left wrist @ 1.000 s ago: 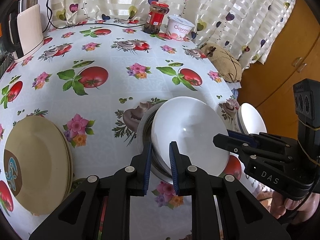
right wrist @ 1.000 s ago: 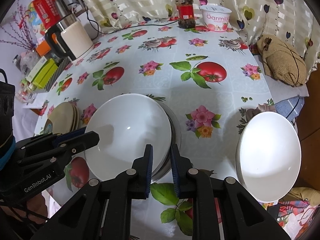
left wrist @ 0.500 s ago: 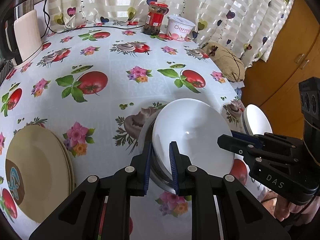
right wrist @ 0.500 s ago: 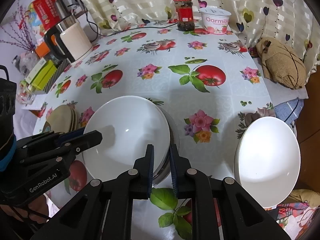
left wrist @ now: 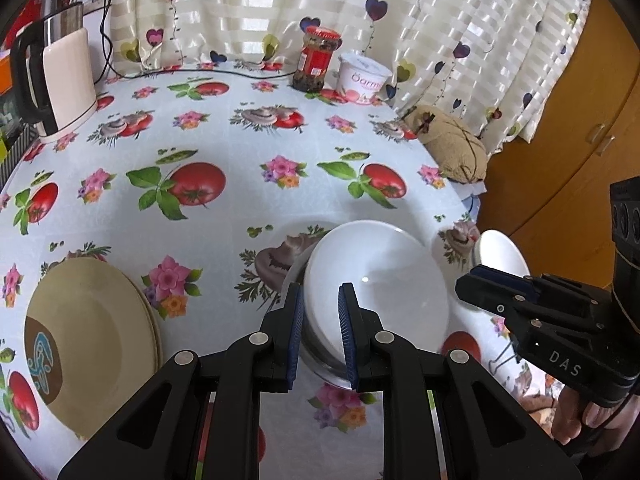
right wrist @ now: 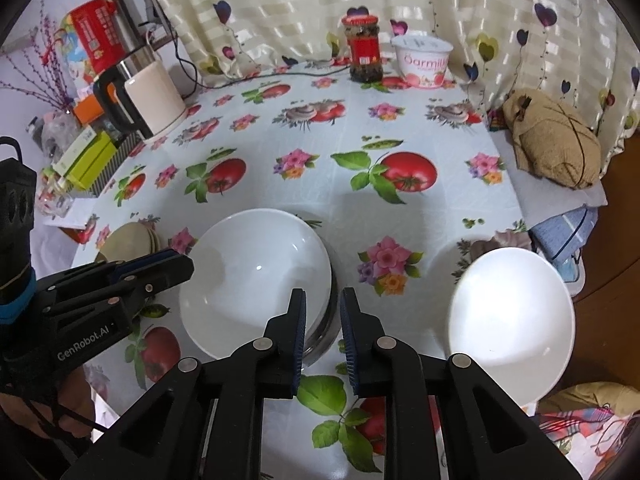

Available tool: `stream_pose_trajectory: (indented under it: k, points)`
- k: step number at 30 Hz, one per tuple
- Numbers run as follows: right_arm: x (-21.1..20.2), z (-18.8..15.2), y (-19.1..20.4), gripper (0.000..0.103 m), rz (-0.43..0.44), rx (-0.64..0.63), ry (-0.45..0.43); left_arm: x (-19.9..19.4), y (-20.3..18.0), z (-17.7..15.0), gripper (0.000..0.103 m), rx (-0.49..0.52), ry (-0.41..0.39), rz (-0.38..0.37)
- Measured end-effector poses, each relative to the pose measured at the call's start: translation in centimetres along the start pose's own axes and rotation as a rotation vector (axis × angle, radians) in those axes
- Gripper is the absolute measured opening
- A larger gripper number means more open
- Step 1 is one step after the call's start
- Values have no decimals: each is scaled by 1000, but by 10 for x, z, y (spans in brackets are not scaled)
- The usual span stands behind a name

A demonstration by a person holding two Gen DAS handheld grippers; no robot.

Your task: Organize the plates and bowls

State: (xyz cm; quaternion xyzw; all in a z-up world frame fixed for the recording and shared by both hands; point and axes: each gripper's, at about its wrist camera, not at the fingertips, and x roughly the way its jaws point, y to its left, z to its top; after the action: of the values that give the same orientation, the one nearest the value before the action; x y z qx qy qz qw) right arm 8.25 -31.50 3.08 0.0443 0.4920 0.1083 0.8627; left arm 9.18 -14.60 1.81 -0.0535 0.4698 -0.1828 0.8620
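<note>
A white bowl (left wrist: 376, 280) sits nested in a metal bowl (left wrist: 332, 372) on the flowered tablecloth, near the front edge. My left gripper (left wrist: 320, 308) is shut on the left rim of this bowl stack, one finger outside the metal rim and one inside the white bowl. On the opposite rim is my right gripper (right wrist: 323, 310); its jaws are opening slightly, with the rim of the white bowl (right wrist: 256, 276) and the metal bowl (right wrist: 326, 332) still between the pads. A second white bowl (right wrist: 512, 312) stands alone at the right. Beige plates (left wrist: 88, 336) are stacked at the left.
At the back of the table stand a red-lidded jar (left wrist: 316, 62) and a yogurt tub (left wrist: 364, 80). A cream kettle (left wrist: 68, 80) is at the far left. A brown bundle (right wrist: 552, 144) lies on the right edge, and a wooden cabinet (left wrist: 560, 140) stands beyond it.
Both grippers stay on the bowl stack's rim. Both views have shifted only slightly and nothing else has moved.
</note>
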Motion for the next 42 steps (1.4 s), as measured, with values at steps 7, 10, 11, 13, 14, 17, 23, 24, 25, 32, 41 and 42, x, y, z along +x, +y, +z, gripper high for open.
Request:
stream_pose_trajectory:
  k: [7, 10, 11, 13, 14, 17, 23, 24, 25, 32, 41, 42]
  points:
    - [-25, -3, -3, 29, -23, -1, -56, -11, -17, 4, 19, 35, -22, -22]
    - [-35, -7, -7, 29, -32, 3, -74, -12, -26, 5, 19, 49, -23, -32]
    - [-37, -8, -9, 29, -35, 6, -78, -12, -30, 6, 19, 55, -23, -35]
    - [-42, -10, -13, 30, -39, 13, -86, -12, -37, 7, 19, 71, -21, -42]
    - [-43, -11, -15, 30, -40, 17, -90, -11, -41, 7, 19, 78, -20, -46]
    - [-50, -14, -25, 31, -52, 33, -103, -9, -53, 9, 19, 104, -18, -62]
    - [-61, -20, -51, 34, -101, 81, -121, 0, -77, 14, 19, 144, -1, -107]
    - [-62, -21, -54, 35, -108, 87, -123, 1, -79, 14, 19, 147, 1, -112]
    - [-63, -21, -57, 35, -113, 92, -125, 3, -82, 15, 19, 152, 7, -121]
    - [-67, -26, -83, 38, -133, 138, -131, 17, -104, 20, 19, 171, 30, -160]
    - [-66, -30, -111, 38, -161, 193, -121, 41, -123, 24, 21, 172, 72, -208]
    - [-65, -30, -113, 38, -162, 198, -119, 44, -124, 25, 22, 168, 77, -214]
